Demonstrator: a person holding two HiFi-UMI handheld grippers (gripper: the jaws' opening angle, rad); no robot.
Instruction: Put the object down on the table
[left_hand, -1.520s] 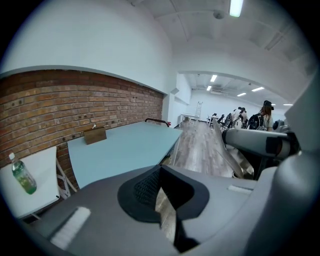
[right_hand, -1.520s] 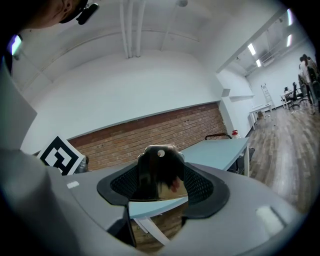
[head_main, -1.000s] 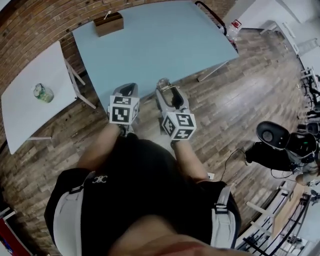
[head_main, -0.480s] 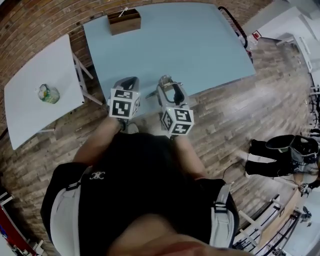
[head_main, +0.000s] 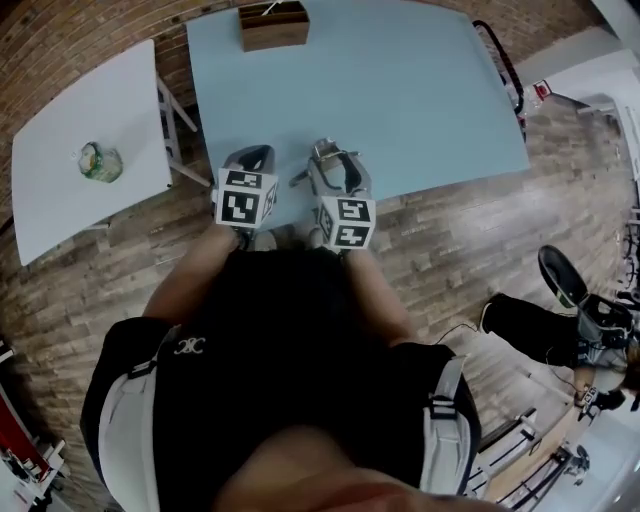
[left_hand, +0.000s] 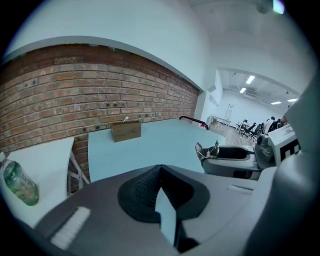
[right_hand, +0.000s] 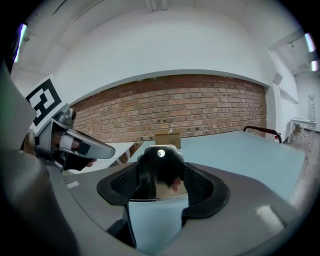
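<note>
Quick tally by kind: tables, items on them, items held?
Tables: 2, pale blue table, white table
Items on tables: 2, brown wooden box, green container
Held items: 1, shiny metal object in right gripper
Total: 5

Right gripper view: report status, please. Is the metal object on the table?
Left gripper shut, empty. Right gripper shut on shiny metal object, over blue table's near edge, not down. Nothing in way; wooden box at far edge.

Glossy metal object (right_hand: 157, 172), smooth matt table (head_main: 400, 90), wooden box (head_main: 273, 26)
</note>
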